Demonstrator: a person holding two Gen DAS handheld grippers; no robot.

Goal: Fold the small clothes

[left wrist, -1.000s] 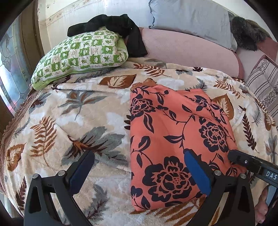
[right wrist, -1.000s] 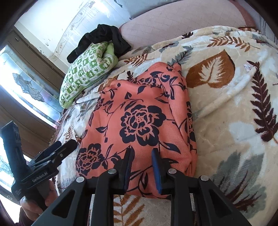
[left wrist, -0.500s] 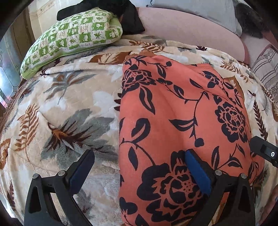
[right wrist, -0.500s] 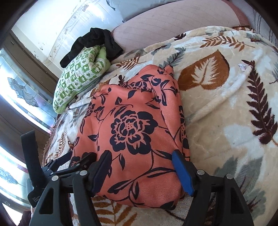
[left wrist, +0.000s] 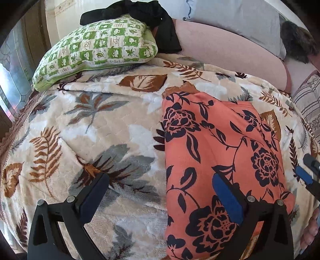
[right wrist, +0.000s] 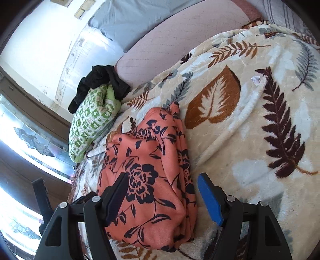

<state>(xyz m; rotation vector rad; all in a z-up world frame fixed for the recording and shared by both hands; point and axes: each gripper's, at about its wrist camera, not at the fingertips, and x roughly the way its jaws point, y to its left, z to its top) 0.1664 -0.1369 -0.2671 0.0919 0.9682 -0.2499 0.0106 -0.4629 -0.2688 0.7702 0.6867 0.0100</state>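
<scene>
An orange garment with dark flower print [left wrist: 220, 152] lies folded in a long strip on the leaf-pattern blanket [left wrist: 96, 140]. My left gripper [left wrist: 160, 198] is open and empty, hovering over the garment's near left edge. My right gripper [right wrist: 164, 200] is open and empty, its jaws spread above the garment's near end [right wrist: 152, 180]. The right gripper's blue pad also shows at the right edge of the left wrist view [left wrist: 304, 176].
A green patterned pillow [left wrist: 96, 50] with a black garment [left wrist: 144, 14] on top lies at the head of the bed. A pink bolster [left wrist: 224, 54], a grey pillow [left wrist: 236, 20] and a striped cushion [left wrist: 308, 106] lie along the far side. A window is at the left.
The right gripper went from shut on the garment's near end to open, letting it go. Both grippers have drawn back from the garment, which now lies flat.
</scene>
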